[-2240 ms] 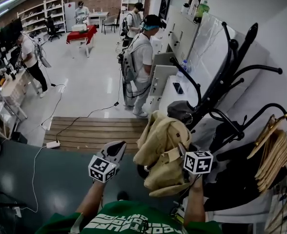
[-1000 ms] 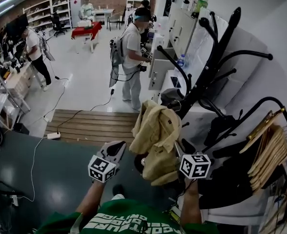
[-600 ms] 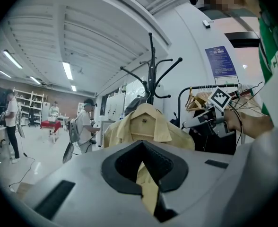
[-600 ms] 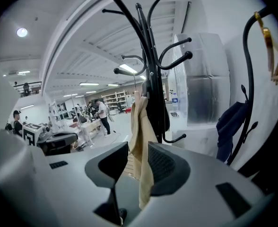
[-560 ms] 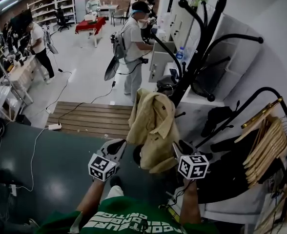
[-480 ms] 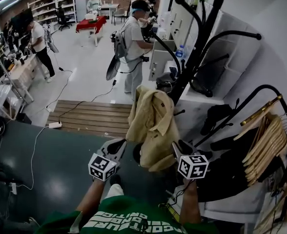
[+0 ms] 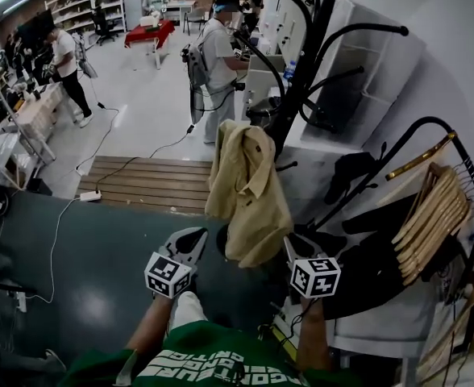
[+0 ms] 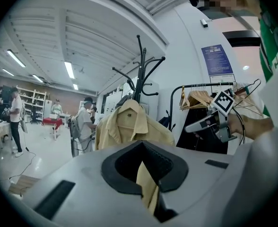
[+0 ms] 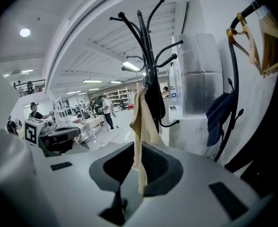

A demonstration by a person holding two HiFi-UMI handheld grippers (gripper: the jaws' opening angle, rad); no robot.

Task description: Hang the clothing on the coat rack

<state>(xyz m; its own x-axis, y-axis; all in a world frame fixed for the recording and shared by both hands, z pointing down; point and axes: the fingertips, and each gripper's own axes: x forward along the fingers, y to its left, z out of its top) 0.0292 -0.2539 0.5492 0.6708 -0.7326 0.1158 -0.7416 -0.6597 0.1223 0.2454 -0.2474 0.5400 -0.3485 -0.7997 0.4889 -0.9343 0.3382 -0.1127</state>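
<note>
While the tan jacket [image 7: 247,196] hangs near its collar from a low hook of the black coat rack [image 7: 301,63], you have both claws down at its bottom edge. Your left gripper [image 7: 193,237] is pinched narrow on the hem, and the cloth runs down into the slit between its jaws. Your right gripper [image 7: 292,247] is just as narrow and nips a thin fold at the other side of the hem. The jacket drapes down the front of the rack's pole, with its open front turned toward your left gripper. A dark item [image 7: 263,113] sits on the rack just behind it. To your right stands a curved black rail [image 7: 438,127] carrying wooden hangers [image 7: 432,216], with dark clothes [image 7: 366,256] below them. Beyond the rack, a person with a backpack [image 7: 213,63] stands beside white cabinets [image 7: 263,69]. A slatted wooden step [image 7: 148,185] borders the dark floor [image 7: 76,256] under your arms.
</note>
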